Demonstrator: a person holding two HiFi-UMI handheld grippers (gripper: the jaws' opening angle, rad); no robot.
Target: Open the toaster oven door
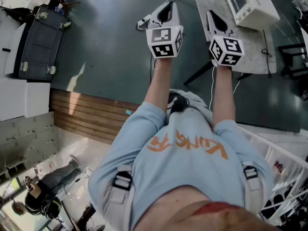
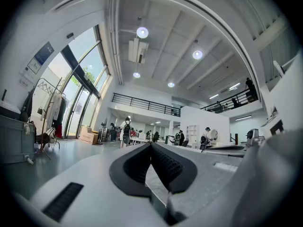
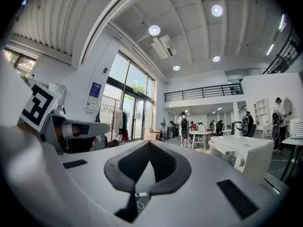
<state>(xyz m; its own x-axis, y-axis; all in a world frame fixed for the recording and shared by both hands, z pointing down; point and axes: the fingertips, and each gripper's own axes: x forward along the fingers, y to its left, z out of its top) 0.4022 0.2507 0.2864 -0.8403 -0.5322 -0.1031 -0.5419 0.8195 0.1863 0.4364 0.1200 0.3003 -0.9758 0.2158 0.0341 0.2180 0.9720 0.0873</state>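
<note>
A white toaster oven [image 1: 250, 4] stands on a marble-topped table [image 1: 231, 42] at the top right of the head view, its door closed. In the right gripper view the toaster oven [image 3: 239, 154] is ahead to the right, still some way off. My left gripper [image 1: 165, 11] and right gripper [image 1: 215, 19] are held out side by side at arm's length, above the dark floor and short of the table. Both are shut and hold nothing. The left gripper's [image 2: 151, 144] dark pads meet, and so do the right gripper's [image 3: 149, 143]. The left gripper view does not show the oven.
A dark case [image 1: 38, 42] lies on the floor at the far left, beside a white cabinet. A white plug and cable [image 1: 142, 22] lie under the left gripper. Wooden boards [image 1: 91, 114] border the dark floor. A person [image 1: 48, 186] sits at lower left. Distant people [image 3: 183, 126] stand among tables.
</note>
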